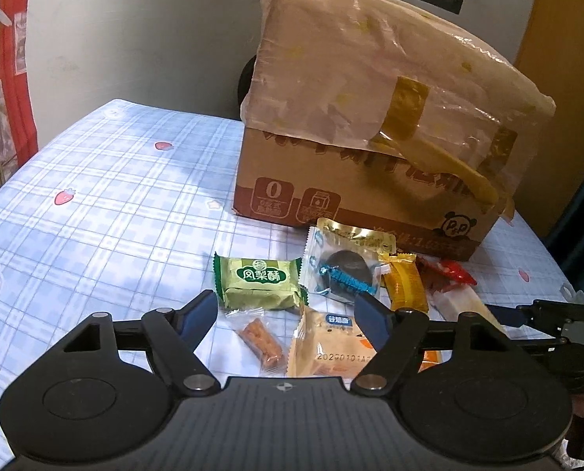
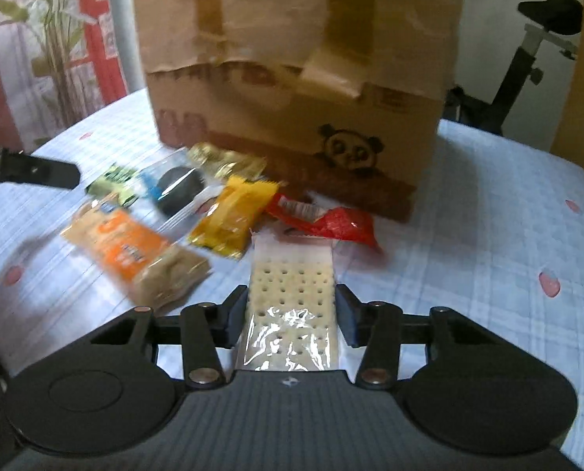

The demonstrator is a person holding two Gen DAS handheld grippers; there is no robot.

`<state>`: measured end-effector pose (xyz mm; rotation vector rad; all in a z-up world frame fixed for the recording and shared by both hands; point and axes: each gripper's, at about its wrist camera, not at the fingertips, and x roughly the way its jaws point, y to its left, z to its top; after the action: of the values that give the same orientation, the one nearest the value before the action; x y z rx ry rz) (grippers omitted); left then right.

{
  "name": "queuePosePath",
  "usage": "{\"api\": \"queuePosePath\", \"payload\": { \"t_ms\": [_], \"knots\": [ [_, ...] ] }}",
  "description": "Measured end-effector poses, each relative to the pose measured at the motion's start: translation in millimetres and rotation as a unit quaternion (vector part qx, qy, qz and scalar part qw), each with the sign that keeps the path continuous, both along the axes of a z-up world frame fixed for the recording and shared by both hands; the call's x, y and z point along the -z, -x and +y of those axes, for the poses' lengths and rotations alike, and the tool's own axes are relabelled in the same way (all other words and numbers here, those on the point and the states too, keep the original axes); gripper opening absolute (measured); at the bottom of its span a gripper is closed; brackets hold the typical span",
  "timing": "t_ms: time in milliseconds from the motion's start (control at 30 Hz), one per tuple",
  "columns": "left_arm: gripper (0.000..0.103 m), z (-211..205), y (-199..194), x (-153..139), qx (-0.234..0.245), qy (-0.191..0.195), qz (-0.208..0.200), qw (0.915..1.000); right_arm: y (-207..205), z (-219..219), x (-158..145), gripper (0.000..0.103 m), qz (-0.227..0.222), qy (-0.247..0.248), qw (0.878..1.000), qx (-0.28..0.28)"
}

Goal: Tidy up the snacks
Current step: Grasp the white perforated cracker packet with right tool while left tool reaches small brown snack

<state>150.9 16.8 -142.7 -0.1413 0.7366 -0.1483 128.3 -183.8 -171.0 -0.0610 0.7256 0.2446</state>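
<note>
Nearest your right camera lies a clear-wrapped cracker packet, pale and dotted with holes, running lengthwise between the jaws of your right gripper. Both pads sit at its long edges and look clenched on it, though whether they truly press is hard to judge. Its near end disappears under the gripper body, and its far end rests on the checked worktop.

Your left gripper tilts down over the snack pile with its jaws spread wide and nothing gripped. A small clear packet holding a brown stick and a beige biscuit packet lie between the fingers, untouched.

The left view gives you the green pineapple-cake packet sharply, along with a dark round snack in a clear wrapper and a gold foil pouch behind it. In the right view those same items are smeared by blur. The right view shows more of the yellow packet and the red packet, which the left view partly cuts off behind its own finger.

All the snacks sit in front of a cardboard box, which is draped in thin plastic and patched with tape. Its printing is partly covered and unreadable. The left gripper's finger pokes in at the left edge of the right view.
</note>
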Motion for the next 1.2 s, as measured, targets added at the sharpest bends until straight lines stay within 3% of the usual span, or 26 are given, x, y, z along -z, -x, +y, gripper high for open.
{"api": "queuePosePath", "payload": {
  "t_ms": [167,667,1200],
  "knots": [
    [0.077,3,-1,3,-0.009,0.0,0.006,0.9999,12,0,7,0.049,-0.036,0.005,0.999,0.0],
    [0.076,4,0,7,-0.012,0.0,0.016,0.9998,14,0,8,0.049,-0.041,0.006,0.999,0.001],
    [0.052,10,-3,12,-0.017,0.019,0.026,0.9993,15,0,8,0.049,-0.041,0.006,0.999,0.001]
  ]
}}
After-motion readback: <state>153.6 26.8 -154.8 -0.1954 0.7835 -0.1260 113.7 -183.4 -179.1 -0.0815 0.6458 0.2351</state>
